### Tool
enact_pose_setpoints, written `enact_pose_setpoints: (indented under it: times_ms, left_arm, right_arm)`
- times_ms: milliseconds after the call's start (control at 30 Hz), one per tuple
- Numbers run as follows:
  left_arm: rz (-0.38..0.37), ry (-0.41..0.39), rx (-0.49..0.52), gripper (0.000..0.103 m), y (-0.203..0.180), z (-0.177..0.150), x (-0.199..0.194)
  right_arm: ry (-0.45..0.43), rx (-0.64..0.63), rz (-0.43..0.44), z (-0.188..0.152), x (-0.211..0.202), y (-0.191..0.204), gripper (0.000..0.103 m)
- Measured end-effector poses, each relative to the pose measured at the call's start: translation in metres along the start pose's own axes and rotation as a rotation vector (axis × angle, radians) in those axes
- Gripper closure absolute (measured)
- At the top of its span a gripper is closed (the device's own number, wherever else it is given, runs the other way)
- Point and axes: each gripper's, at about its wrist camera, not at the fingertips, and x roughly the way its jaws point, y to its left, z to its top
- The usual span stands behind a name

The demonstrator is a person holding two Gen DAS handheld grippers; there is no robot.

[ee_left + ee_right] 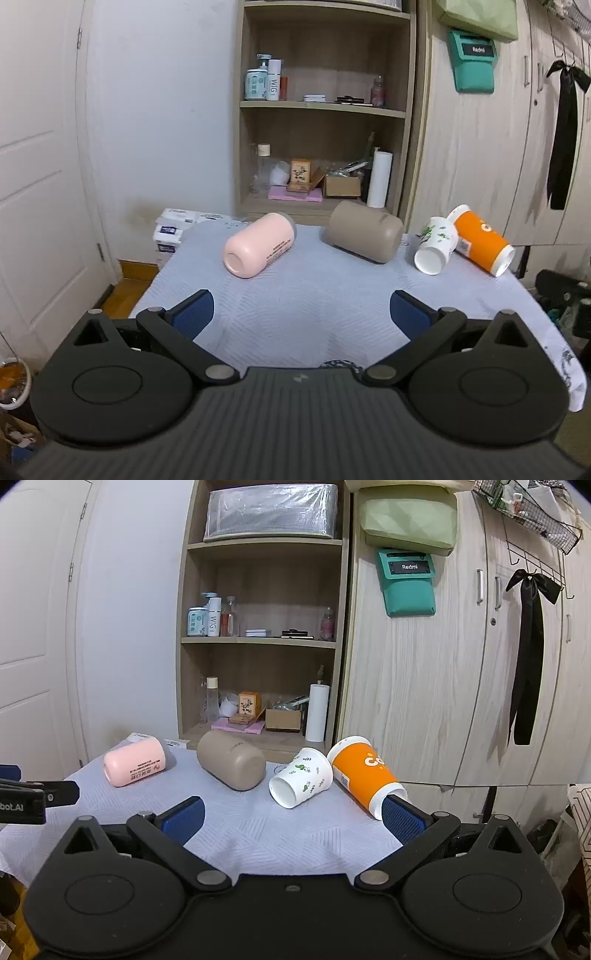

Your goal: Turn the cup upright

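Several cups lie on their sides on a table with a pale blue cloth (pixel 314 295). From left to right: a pink cup (pixel 258 245) (pixel 135 766), a taupe cup (pixel 364 230) (pixel 231 760), a white leaf-print cup (pixel 436 243) (pixel 301 777) and an orange cup (pixel 482 242) (pixel 364 775). My left gripper (pixel 301 314) is open and empty, short of the pink and taupe cups. My right gripper (pixel 293 814) is open and empty, just short of the white cup; its right finger (pixel 402 818) is by the orange cup's mouth.
A wooden shelf unit (pixel 258 646) with bottles and boxes stands behind the table. A wardrobe (pixel 461 683) is at the right, a white door (pixel 37 184) at the left. The left gripper's body (pixel 26 799) shows at the right wrist view's left edge.
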Motion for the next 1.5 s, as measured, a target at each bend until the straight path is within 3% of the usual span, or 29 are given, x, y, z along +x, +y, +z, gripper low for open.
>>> enact_pose_setpoints:
  times_ms: [167,233,467,1100,1500]
  left_arm:
    - [-0.016,-0.033,-0.01,0.0,-0.008,-0.001,-0.004]
    - [-0.044,-0.049,-0.043,0.0,0.008,-0.004,-0.01]
    - [-0.013,-0.043,-0.014,0.0,0.006,-0.003,-0.008]
    - [-0.025,-0.033,-0.018,0.0,0.007,-0.007,-0.007]
    - [0.023,-0.042,-0.004,0.0,0.003,-0.009,-0.018]
  right_arm:
    - [-0.006,-0.001,-0.007,0.0,-0.001,-0.002,0.0]
    - [-0.007,-0.001,-0.007,-0.002,0.0,0.001,0.0]
    - [-0.007,0.007,-0.009,0.001,-0.003,0.0,0.0]
    - [-0.002,-0.011,-0.018,-0.001,-0.005,0.002,0.0]
    - [-0.022,-0.003,-0.039,0.001,-0.012,0.003,0.0]
